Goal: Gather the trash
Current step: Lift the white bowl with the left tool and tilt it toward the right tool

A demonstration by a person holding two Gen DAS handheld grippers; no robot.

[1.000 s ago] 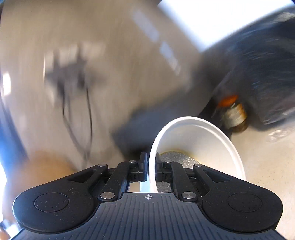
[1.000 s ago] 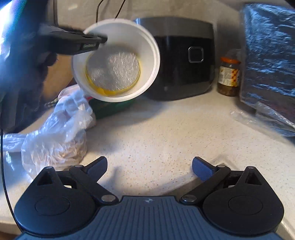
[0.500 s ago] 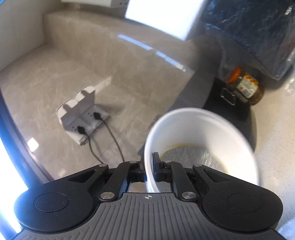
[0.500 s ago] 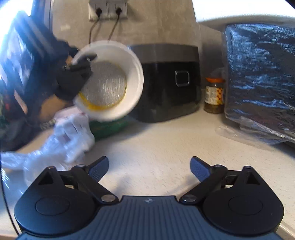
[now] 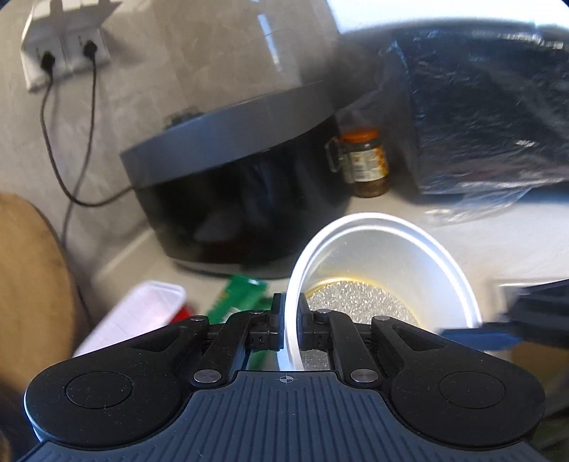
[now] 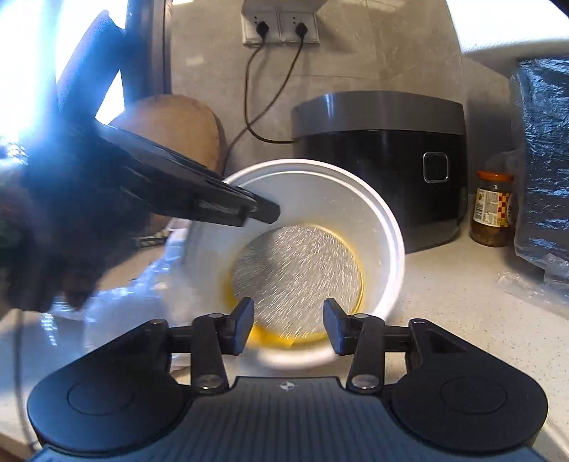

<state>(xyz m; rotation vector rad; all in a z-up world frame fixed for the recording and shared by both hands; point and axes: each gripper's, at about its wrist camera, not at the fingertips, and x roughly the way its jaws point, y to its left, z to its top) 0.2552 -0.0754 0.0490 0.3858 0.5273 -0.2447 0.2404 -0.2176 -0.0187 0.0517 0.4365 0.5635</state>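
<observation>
My left gripper (image 5: 291,320) has its fingers pinched tight on the near wall of the white bowl (image 5: 384,256), one finger outside the rim and one inside, and the bowl hangs tilted above the counter with its mouth facing my other hand. In its bottom lies a silvery foil disc (image 6: 295,270) ringed by a yellow residue. Seen from my right wrist, the left gripper (image 6: 263,213) reaches in from the left and bites the bowl's upper rim, with my dark-gloved left hand (image 6: 46,227) behind it.

To the left, under the bowl, a crumpled clear plastic bag (image 6: 117,312) lies on the pale speckled counter (image 6: 455,312), and beyond it a tan rounded board (image 6: 177,124) leans at the wall. A green packet (image 5: 242,295) and a white plastic tray (image 5: 142,312) lie just in front of the black rice cooker (image 6: 384,163), whose cord runs up to a wall socket (image 6: 281,25).

My right gripper (image 6: 288,328) has just been closing; its fingers stand half apart, level with the bowl's lower rim, and I cannot tell whether they touch it. Farther right, a jar with an orange lid (image 6: 492,209) stands between the cooker and a bulky thing wrapped in dark plastic film (image 6: 544,160).
</observation>
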